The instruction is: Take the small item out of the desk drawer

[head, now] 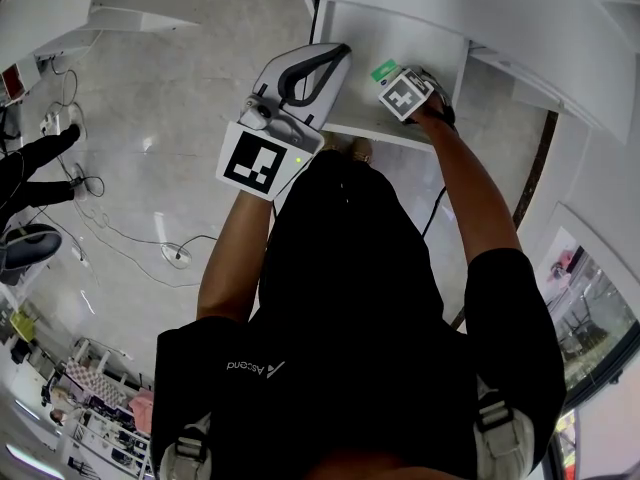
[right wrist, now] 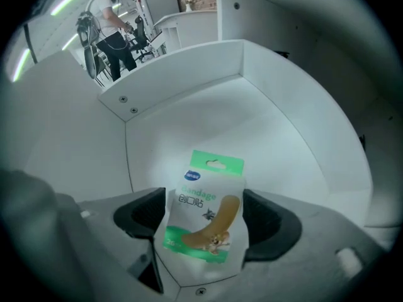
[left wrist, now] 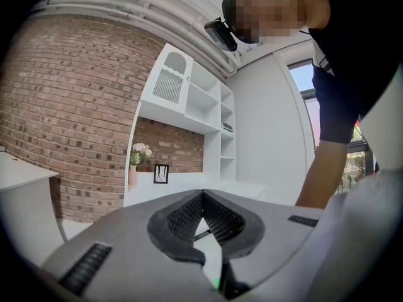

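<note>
A small bandage packet (right wrist: 204, 216), white with a green header, stands upright between the jaws of my right gripper (right wrist: 206, 214), which is shut on it. Beneath it lies the open white desk drawer (right wrist: 208, 118), whose inside shows nothing else. In the head view the right gripper (head: 400, 86) hovers over the drawer (head: 420, 38) with the packet's green top (head: 384, 70) sticking out. My left gripper (head: 325, 63) is held left of the drawer, clear of it. It points up into the room, and in its own view the left gripper (left wrist: 202, 195) is shut on nothing.
The drawer's front edge (head: 380, 133) is just ahead of the person's body. Cables (head: 120, 233) trail over the glossy floor at the left. White shelving (left wrist: 195, 106) and a vase of flowers (left wrist: 137, 159) stand against a brick wall. Another person (right wrist: 107, 24) stands far off.
</note>
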Demonstrator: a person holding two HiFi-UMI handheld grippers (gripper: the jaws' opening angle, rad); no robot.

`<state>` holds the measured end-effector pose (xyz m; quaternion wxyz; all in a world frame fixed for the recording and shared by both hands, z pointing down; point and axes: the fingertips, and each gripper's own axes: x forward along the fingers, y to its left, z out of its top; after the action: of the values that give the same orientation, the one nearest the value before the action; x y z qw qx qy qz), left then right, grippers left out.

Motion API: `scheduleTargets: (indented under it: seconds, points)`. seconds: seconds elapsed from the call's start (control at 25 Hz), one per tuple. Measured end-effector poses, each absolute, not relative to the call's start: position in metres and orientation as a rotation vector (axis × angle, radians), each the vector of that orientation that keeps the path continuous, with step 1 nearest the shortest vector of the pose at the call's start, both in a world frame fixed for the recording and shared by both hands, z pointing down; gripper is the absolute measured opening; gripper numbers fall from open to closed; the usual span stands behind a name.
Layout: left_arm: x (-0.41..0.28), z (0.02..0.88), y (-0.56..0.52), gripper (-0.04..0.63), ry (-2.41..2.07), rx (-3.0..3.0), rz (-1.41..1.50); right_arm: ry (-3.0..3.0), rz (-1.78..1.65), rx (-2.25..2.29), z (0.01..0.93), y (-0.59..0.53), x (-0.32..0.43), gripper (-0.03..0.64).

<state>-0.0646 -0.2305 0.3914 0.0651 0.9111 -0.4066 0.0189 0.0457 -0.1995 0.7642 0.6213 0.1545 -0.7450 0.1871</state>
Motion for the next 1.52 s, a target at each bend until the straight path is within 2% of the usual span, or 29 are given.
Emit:
scheduleTargets:
  seconds: [0.72, 1.52]
  points:
    - [-0.066, 0.402, -0.232, -0.002, -1.183, 2.742, 0.077, -1.72, 0.407, 0.332, 0.767, -0.198, 0.054, 0.35]
    - [-0.058, 0.398, -0.228, -0.002, -1.133, 2.767, 0.068, -1.994, 0.408, 0.431, 0.702, -0.227, 0.036, 0.334]
